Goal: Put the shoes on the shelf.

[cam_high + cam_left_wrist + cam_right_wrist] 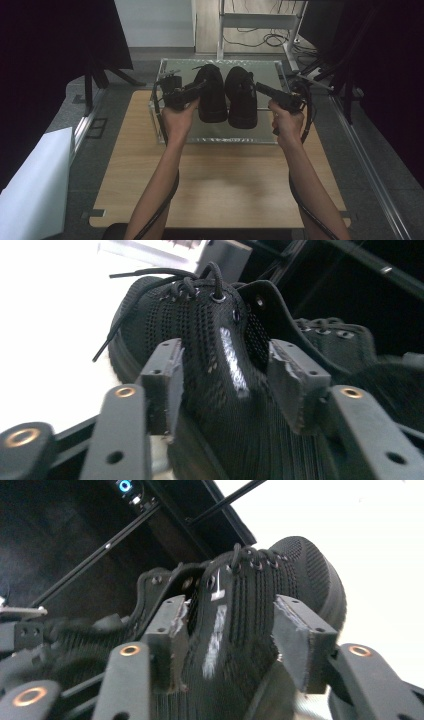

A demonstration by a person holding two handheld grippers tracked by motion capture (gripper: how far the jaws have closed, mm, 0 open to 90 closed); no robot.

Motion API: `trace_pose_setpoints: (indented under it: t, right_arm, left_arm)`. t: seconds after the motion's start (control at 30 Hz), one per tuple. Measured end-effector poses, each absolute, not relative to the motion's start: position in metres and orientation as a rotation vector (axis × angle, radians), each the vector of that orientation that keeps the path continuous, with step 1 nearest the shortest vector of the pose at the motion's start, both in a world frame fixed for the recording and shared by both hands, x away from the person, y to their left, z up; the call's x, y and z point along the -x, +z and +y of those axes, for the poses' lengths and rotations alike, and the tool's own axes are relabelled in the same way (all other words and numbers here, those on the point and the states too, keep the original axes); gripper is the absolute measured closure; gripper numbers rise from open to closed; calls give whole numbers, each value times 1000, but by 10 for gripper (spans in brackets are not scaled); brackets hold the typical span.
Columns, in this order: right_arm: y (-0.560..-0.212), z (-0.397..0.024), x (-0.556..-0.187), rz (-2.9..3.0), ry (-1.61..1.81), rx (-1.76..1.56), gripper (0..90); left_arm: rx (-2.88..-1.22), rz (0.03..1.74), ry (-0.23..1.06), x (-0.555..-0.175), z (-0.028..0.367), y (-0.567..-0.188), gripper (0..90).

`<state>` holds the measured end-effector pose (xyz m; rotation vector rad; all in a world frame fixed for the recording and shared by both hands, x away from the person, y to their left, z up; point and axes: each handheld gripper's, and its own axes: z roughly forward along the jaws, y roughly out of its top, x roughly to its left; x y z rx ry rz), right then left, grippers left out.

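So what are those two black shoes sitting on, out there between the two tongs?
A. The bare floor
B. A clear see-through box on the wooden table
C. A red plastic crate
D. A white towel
B: in the high view both black shoes rest side by side on top of the clear box, which stands at the far end of the wooden table.

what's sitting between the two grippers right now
In the high view, a pair of black shoes: the left shoe by the left gripper, the right shoe by the right gripper, side by side on the clear tray.
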<state>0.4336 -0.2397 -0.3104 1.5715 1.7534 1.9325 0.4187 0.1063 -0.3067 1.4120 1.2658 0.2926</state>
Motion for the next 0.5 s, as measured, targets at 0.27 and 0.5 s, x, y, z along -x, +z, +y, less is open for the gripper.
trace_pose_setpoints:
  t: [0.27, 0.5]
  right_arm:
    - [-329, -258, -409, 1824, 1946, -1509, 663]
    - [-343, -259, -382, 1886, 1926, -1429, 801]
  left_arm:
    - [-1392, 1188, 204, -394, 130, -327, 683]
    - [-1447, 1128, 172, -373, 133, -345, 801]
